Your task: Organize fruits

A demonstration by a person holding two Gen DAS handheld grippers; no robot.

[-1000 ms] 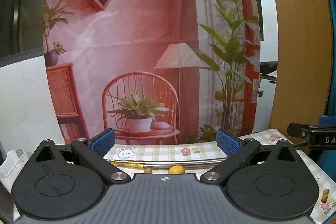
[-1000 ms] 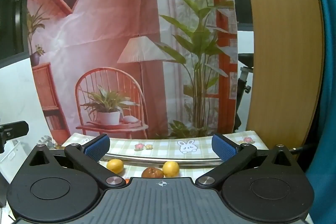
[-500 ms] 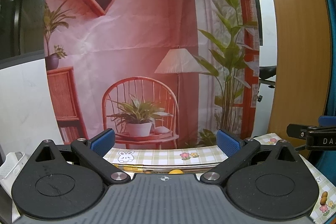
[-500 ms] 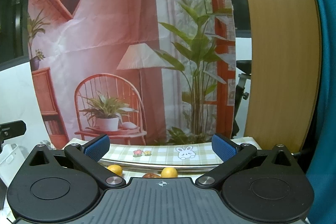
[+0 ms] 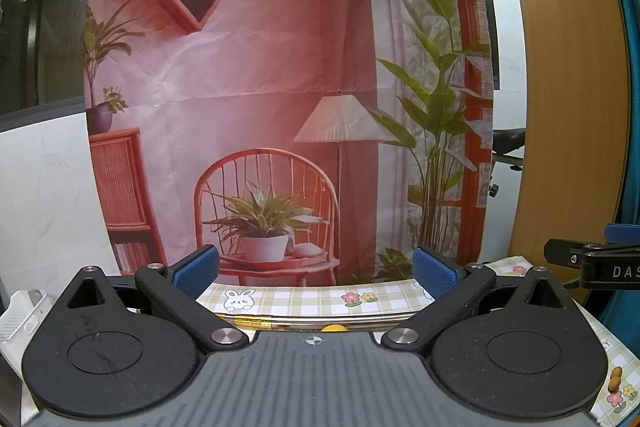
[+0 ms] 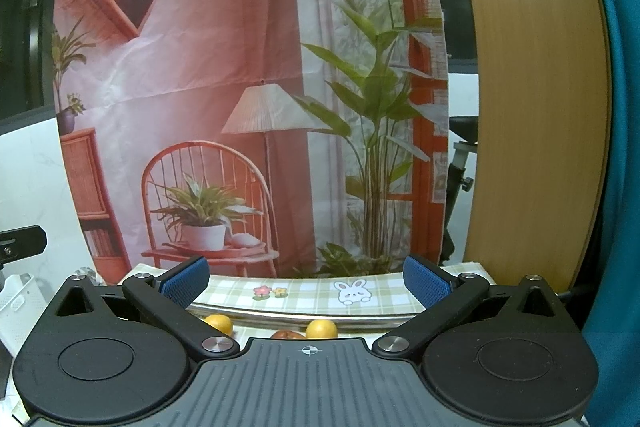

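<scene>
Ahead of both wide-spread grippers the air is free; only a metal rim point(image 6: 304, 317) fences the oranges point(image 6: 321, 329) below.

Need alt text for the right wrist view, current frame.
The right tool is open and empty, aimed level over a checked tablecloth toward a printed backdrop of a chair, lamp and plants. Two oranges and a reddish fruit peek above the tool's body, just before a metal rim.

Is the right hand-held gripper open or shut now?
Open. The right hand-held gripper has its two blue pads far apart, and nothing is between them.
</scene>
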